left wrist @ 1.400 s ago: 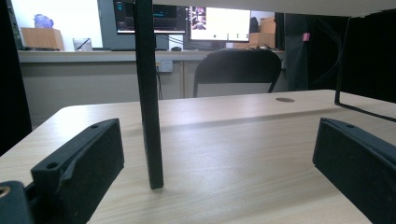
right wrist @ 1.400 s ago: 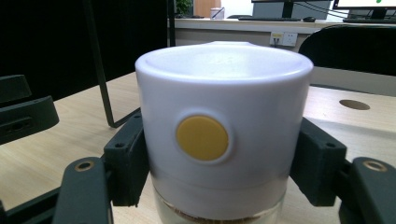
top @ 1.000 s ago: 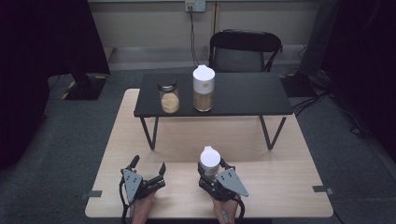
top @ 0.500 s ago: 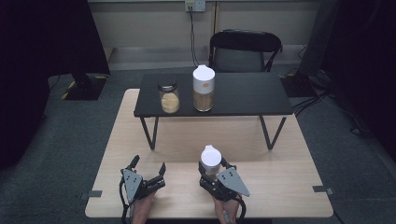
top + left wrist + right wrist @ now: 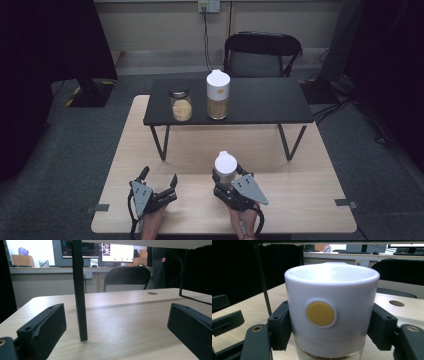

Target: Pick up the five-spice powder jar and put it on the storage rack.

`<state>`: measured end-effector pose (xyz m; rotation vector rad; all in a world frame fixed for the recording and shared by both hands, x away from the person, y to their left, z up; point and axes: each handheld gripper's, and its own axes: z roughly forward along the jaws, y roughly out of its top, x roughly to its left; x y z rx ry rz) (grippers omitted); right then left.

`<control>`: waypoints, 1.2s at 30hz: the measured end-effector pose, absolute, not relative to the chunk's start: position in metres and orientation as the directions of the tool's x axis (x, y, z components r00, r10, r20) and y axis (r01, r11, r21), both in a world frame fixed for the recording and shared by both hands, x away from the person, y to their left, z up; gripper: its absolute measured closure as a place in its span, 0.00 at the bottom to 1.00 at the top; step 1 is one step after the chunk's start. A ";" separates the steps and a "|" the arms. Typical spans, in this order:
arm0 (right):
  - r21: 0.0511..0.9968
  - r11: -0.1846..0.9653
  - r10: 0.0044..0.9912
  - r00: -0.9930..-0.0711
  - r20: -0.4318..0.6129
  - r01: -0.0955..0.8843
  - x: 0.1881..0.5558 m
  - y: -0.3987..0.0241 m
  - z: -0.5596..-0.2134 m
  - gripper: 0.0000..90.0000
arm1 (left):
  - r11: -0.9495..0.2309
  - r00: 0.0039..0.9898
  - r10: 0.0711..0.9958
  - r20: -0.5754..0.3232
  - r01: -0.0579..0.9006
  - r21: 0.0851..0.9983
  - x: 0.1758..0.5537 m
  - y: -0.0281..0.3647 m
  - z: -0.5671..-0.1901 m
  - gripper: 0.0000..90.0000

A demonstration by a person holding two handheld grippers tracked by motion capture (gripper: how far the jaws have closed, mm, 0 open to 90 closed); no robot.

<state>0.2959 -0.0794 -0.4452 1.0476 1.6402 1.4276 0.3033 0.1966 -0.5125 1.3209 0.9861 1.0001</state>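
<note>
Found no words or brand names to read anywhere. Saw just a round yellow dot [image 5: 320,314] on the white lid of the small jar [image 5: 225,170].

Gripped that small jar with the right tool [image 5: 231,186], jaws pressed tight on both sides of the lid, at the near edge of the pale wooden desk [image 5: 300,175]. Kept the jar upright, with something brown showing through the clear glass under the lid. Pointed the right tool forward, away from the person, with the hand low behind it.

Held the left tool [image 5: 159,181] just beside it on the desk, jaws spread wide with nothing between them. Pointed it forward too, level with the desk top.

Stood two more jars on the black shelf [image 5: 260,102] farther back: a tall white-lidded jar [image 5: 218,94] and a short dark-lidded jar [image 5: 181,104], close together.
</note>
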 end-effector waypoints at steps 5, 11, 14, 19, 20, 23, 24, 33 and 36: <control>0.991 0.067 0.905 -0.425 -0.010 0.119 0.298 -0.080 -0.439 0.33 | 0.003 0.284 0.959 0.001 -0.013 1.000 0.303 0.197 -0.513 0.02; 0.991 0.086 0.901 -0.433 -0.035 0.098 0.298 -0.080 -0.431 0.33 | 0.004 0.284 0.959 0.000 -0.013 1.000 0.303 0.197 -0.513 0.01; 0.992 0.088 0.899 -0.436 -0.038 0.094 0.298 -0.080 -0.426 0.33 | 0.003 0.284 0.959 0.000 -0.013 1.000 0.303 0.197 -0.513 0.01; 0.993 0.081 0.897 -0.441 -0.033 0.089 0.299 -0.082 -0.419 0.33 | 0.003 0.284 0.959 0.001 -0.013 1.000 0.303 0.197 -0.513 0.01; 0.993 0.083 0.896 -0.442 -0.035 0.089 0.299 -0.082 -0.418 0.33 | 0.003 0.284 0.959 0.001 -0.013 1.000 0.303 0.197 -0.513 0.01; 0.992 0.085 0.896 -0.443 -0.036 0.091 0.301 -0.082 -0.416 0.33 | 0.003 0.284 0.959 0.000 -0.013 1.000 0.303 0.197 -0.513 0.01; 0.992 0.084 0.895 -0.444 -0.035 0.090 0.301 -0.082 -0.415 0.33 | 0.003 0.284 0.959 0.001 -0.013 1.000 0.303 0.197 -0.513 0.01; 0.992 0.098 0.888 -0.458 -0.049 0.084 0.304 -0.083 -0.401 0.33 | 0.003 0.284 0.959 0.001 -0.013 1.000 0.303 0.197 -0.513 0.01; 0.991 0.106 0.887 -0.458 -0.058 0.080 0.305 -0.083 -0.396 0.33 | 0.003 0.284 0.959 0.001 -0.013 1.000 0.303 0.197 -0.513 0.01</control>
